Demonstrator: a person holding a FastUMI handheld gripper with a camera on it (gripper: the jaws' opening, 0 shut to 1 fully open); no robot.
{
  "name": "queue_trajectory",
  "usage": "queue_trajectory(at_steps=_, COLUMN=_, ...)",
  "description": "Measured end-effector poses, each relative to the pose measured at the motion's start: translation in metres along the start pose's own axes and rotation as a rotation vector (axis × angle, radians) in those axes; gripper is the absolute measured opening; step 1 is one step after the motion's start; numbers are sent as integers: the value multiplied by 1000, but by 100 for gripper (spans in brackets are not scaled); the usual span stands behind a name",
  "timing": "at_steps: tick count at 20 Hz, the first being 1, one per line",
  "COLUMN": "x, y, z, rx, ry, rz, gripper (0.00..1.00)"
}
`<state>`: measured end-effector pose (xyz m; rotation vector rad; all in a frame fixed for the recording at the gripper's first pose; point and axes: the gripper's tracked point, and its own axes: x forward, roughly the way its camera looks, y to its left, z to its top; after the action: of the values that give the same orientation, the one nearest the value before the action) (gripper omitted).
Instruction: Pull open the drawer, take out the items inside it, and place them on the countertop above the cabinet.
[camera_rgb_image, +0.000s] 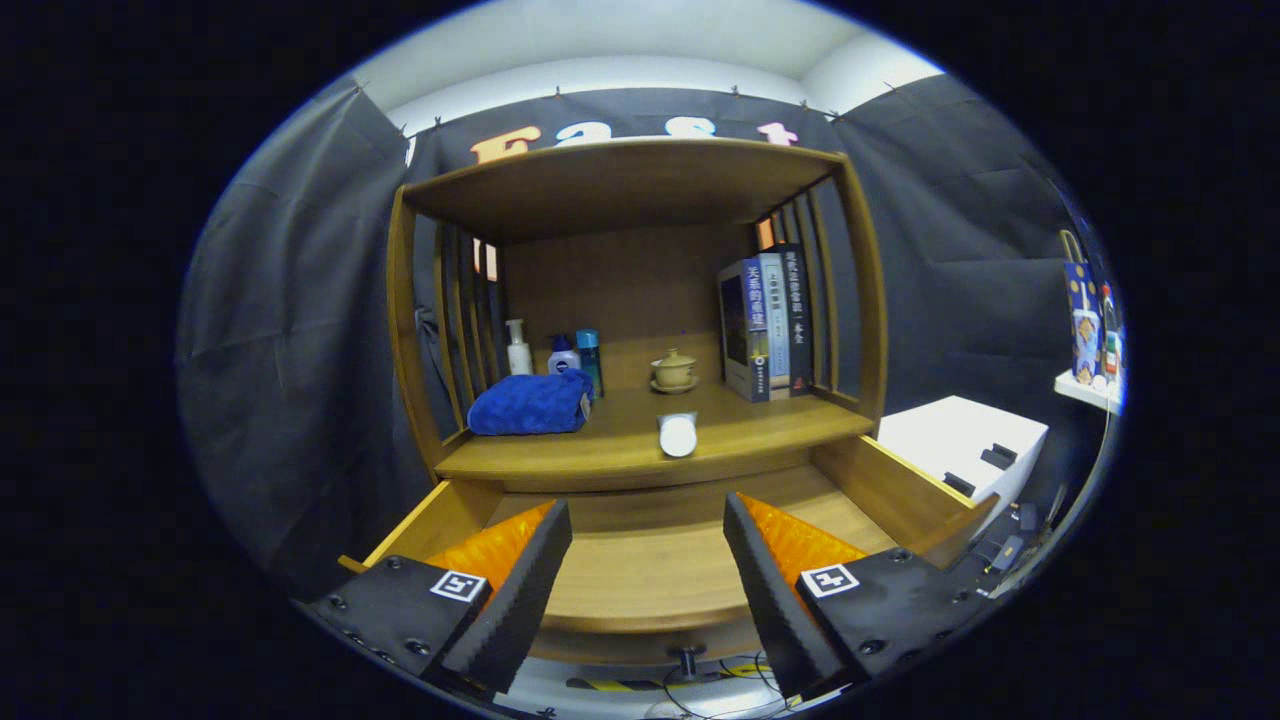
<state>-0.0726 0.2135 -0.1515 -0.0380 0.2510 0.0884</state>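
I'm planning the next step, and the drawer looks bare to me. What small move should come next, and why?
Probably tilt the gripper down to check the near corners of the drawer. The jaws stand open over the pulled-out drawer, whose visible floor is bare, and a white container already sits on the countertop. The fingers hide those corners.

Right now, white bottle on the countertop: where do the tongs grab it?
The bottle lies on its side, round end toward the open tongs. Grip across its body, coming from above with one finger either side; end-on gives only the flat end.
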Motion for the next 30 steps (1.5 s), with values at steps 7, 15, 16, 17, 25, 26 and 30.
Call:
queue_trajectory(at_steps=7, x=-34, y=-31, z=-40, rx=-45, ry=45, rz=-53, gripper=99)
queue_trajectory(at_steps=15, x=-19, y=-25, z=-80, rx=-69, ry=129, rz=-49, gripper=99)
queue_trajectory(at_steps=16, x=-16, y=-25, z=-79, rx=-69, ry=124, rz=-47, gripper=99)
queue_trajectory(at_steps=17, x=-15, y=-27, z=-76, rx=-65, ry=118, rz=-45, gripper=99)
queue_trajectory(at_steps=25, x=-2, y=-27, z=-75, rx=-10, ry=152, rz=-45, gripper=98)
queue_trajectory(at_steps=26, x=-1, y=-28, z=-75, rx=-12, ry=150, rz=-49, gripper=98)
queue_trajectory(at_steps=30, x=10, y=-29, z=-73, rx=0, ry=156, rz=-51, gripper=97)
